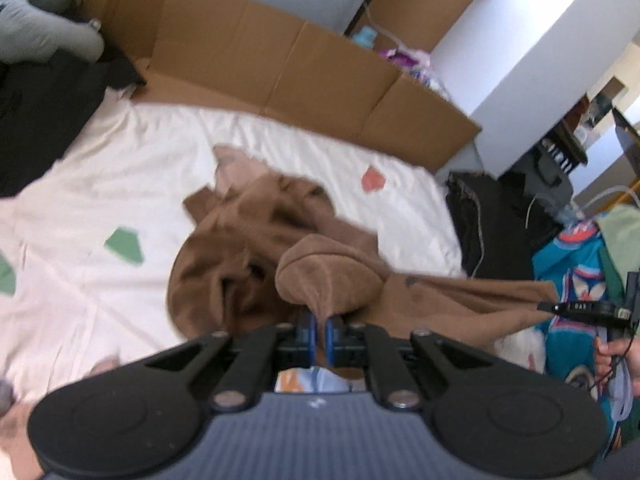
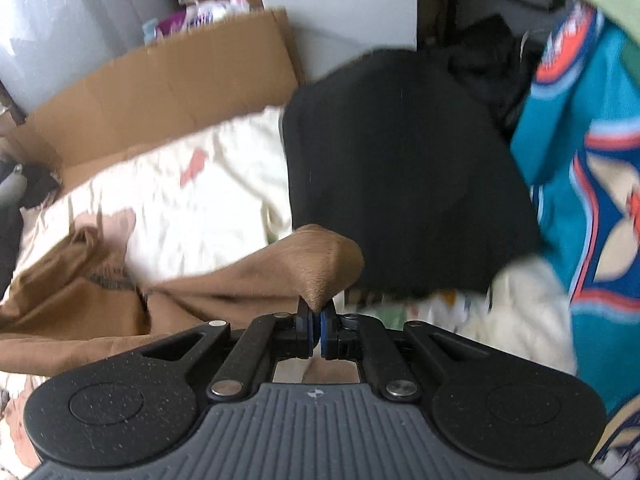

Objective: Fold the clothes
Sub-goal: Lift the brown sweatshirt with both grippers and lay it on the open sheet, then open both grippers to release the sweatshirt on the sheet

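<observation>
A brown garment (image 1: pixel 248 248) lies crumpled on a white sheet (image 1: pixel 100 184), with part of it stretched toward the right. My left gripper (image 1: pixel 319 326) is shut on a bunched fold of the brown garment. My right gripper (image 2: pixel 318 322) is shut on another corner of the brown garment (image 2: pixel 312 264), which trails off to the left in that view. The right gripper also shows at the right edge of the left wrist view (image 1: pixel 576 308), pinching the stretched edge.
A flattened cardboard box (image 1: pixel 304 64) lines the far side of the sheet. A black garment (image 2: pixel 400 168) and a teal printed garment (image 2: pixel 592 160) lie to the right. A grey cushion (image 1: pixel 36 20) and dark cloth (image 1: pixel 36 120) sit at the far left.
</observation>
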